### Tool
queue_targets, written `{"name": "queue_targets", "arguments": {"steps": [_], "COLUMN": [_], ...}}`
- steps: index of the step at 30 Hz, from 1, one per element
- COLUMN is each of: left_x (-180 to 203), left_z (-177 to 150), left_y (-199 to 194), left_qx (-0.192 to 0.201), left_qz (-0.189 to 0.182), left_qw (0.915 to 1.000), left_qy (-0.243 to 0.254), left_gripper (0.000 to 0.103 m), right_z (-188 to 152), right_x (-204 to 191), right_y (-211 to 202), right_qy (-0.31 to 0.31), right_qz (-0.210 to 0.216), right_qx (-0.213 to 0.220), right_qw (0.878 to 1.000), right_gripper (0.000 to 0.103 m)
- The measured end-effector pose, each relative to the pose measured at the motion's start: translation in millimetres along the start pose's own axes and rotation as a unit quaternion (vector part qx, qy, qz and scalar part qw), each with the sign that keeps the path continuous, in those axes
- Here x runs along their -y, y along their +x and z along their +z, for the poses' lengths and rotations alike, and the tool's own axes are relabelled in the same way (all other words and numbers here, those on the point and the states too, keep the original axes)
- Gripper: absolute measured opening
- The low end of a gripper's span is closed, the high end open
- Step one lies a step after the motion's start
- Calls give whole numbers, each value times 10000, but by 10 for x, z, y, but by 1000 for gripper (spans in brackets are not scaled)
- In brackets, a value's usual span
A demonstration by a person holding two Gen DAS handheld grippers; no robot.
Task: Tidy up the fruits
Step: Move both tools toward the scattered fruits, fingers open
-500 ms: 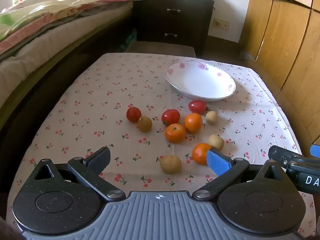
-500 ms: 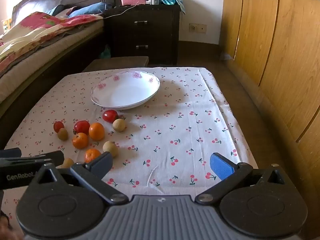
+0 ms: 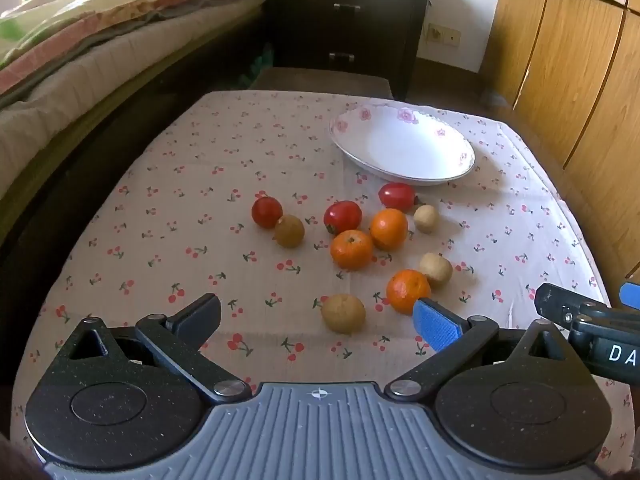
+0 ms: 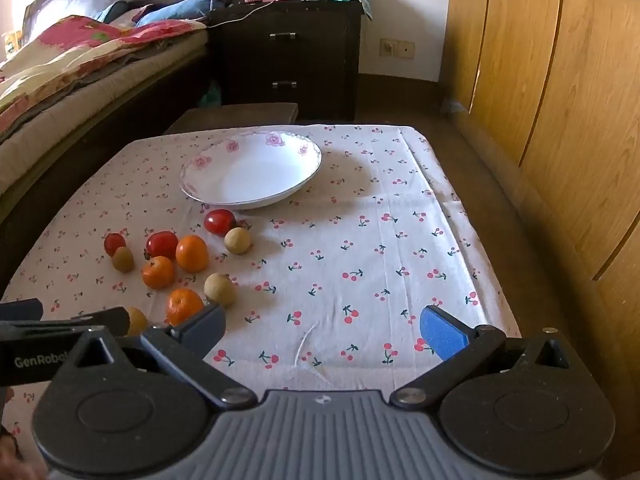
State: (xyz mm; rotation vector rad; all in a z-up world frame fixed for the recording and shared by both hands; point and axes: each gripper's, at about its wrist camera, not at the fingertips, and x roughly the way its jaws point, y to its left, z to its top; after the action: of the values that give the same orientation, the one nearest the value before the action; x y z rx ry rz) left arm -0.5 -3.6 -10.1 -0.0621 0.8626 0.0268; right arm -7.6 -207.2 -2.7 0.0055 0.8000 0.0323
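Loose fruit lies on the cherry-print tablecloth (image 3: 192, 208): red tomatoes (image 3: 343, 216), orange tangerines (image 3: 351, 249) and several small brown fruits (image 3: 343, 313). An empty white floral bowl (image 3: 404, 148) stands beyond them; in the right wrist view the bowl (image 4: 252, 170) is at centre left. My left gripper (image 3: 316, 318) hovers open over the near edge, the closest brown fruit between its fingers but untouched. My right gripper (image 4: 324, 330) is open over bare cloth, to the right of the fruit cluster (image 4: 176, 264). Its near tangerine (image 4: 184, 306) sits beside its left finger.
A bed (image 3: 100, 40) with a colourful quilt runs along the left. A dark nightstand (image 4: 288, 52) stands behind the table and a low stool (image 4: 236, 116) is at the far edge. Wooden wardrobe doors (image 4: 560, 100) line the right.
Both grippers have eased slightly forward over the table; the fruit and bowl have not moved and both jaws stay wide.
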Motion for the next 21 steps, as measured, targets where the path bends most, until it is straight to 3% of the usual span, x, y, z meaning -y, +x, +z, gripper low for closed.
{"name": "queue_targets", "arguments": {"steps": [21], "left_x": [-16], "left_z": [16], "left_y": [10], "left_qx": [-71], "left_qz": [-23], "left_qw": [10000], "left_qy": [44], "left_gripper": [103], "right_z": [-36], "right_x": [-37], "right_y": [44], "right_qy": [-92], "right_qz": [-8], "right_qx": [-101], "right_qw": [9999], "right_gripper": [103]}}
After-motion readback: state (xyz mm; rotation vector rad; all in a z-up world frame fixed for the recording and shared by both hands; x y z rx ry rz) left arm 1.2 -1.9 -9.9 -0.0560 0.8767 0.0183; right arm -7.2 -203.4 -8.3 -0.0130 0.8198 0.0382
